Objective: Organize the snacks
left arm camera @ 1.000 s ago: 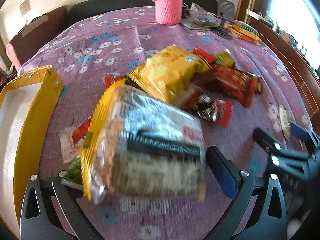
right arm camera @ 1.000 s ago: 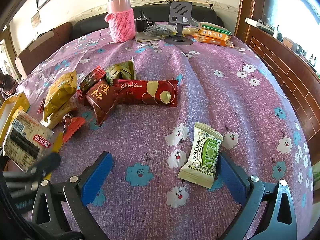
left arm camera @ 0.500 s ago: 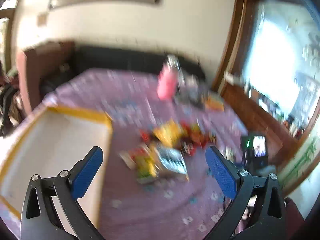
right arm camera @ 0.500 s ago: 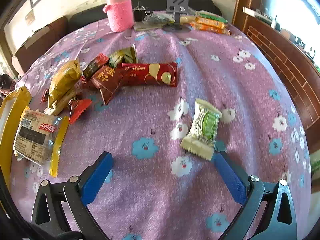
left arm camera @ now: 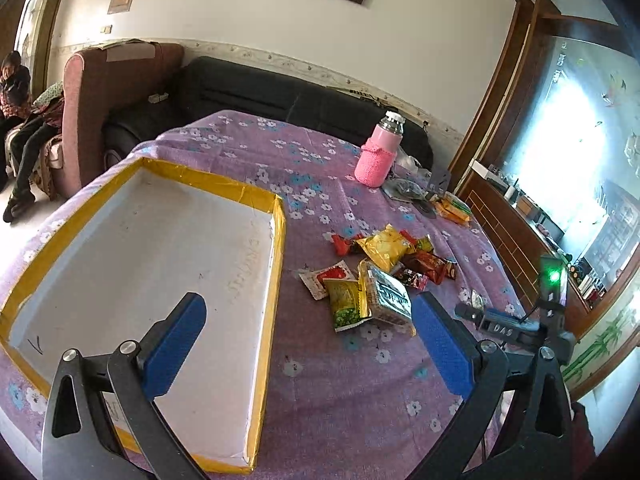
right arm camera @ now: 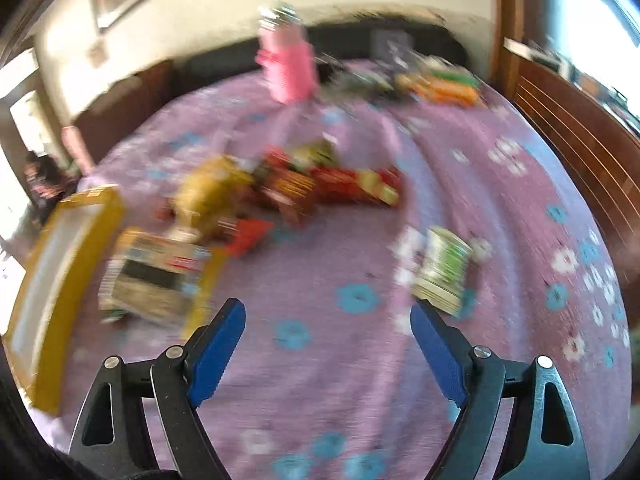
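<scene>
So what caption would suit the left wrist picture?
Open left gripper above a yellow-rimmed tray, snack packets heaped beside it on a floral tablecloth.

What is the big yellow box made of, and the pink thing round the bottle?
The box looks like cardboard: thin flat walls, matte white inside, edges wrapped in shiny yellow tape. The pink cover on the bottle looks like knitted yarn, soft and ribbed.

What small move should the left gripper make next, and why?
Probably lower the left gripper toward the silver snack pack to grasp it: the gripper is open and holds nothing, the yellow-edged tray holds no snacks, and that pack lies nearest the tray.
</scene>
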